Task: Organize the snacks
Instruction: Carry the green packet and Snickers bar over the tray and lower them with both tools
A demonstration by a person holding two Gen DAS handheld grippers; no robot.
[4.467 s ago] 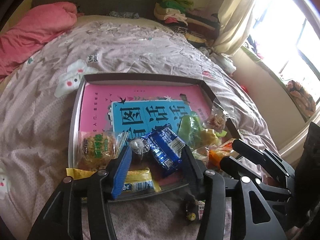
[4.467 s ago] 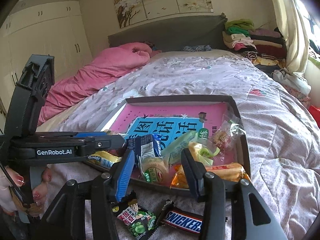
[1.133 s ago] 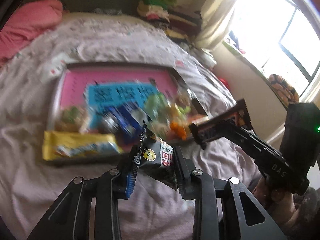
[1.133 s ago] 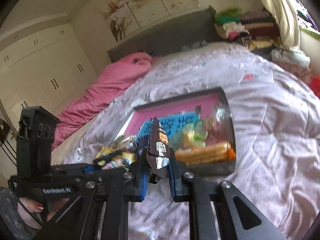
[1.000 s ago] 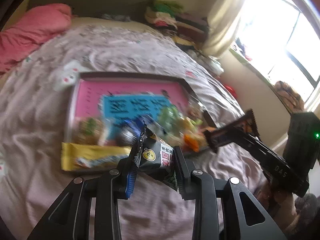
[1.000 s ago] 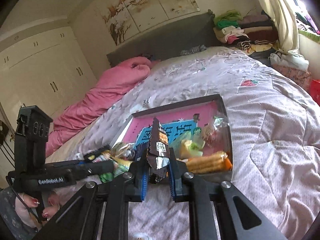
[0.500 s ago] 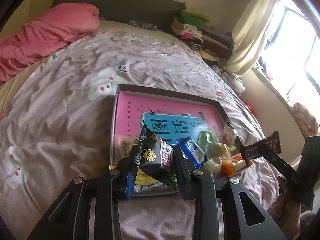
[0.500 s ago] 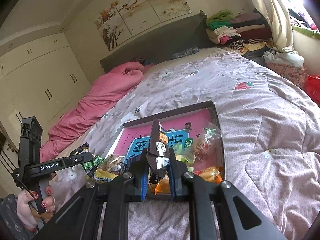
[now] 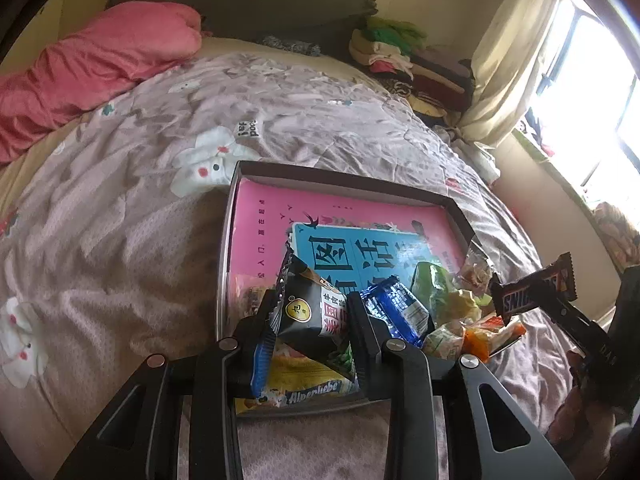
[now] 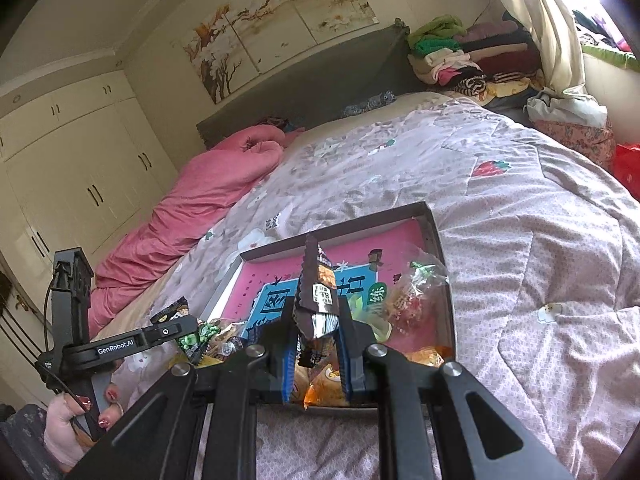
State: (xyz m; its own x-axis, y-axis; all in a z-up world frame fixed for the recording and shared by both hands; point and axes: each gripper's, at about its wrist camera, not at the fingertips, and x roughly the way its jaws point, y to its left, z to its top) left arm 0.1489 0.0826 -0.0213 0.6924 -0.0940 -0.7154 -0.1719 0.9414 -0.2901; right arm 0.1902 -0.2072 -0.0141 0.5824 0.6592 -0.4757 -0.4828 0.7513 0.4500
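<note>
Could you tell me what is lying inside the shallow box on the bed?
Inside the box: a pink book flat on the bottom, loose snack packets heaped on its near end. Anything beneath the book is covered.

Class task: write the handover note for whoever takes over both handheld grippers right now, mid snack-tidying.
Left gripper: shut on a black snack packet, held above the near end of the tray.
Right gripper: shut on a Snickers bar, standing on end over the tray's near edge.
Tray: on the bedspread, pink book inside; blue wafer pack, yellow Alpenliebe pack, green and orange packets piled at its near end.
Done: most snacks in the tray.
Left: set down both held snacks, then tidy the pile.
</note>
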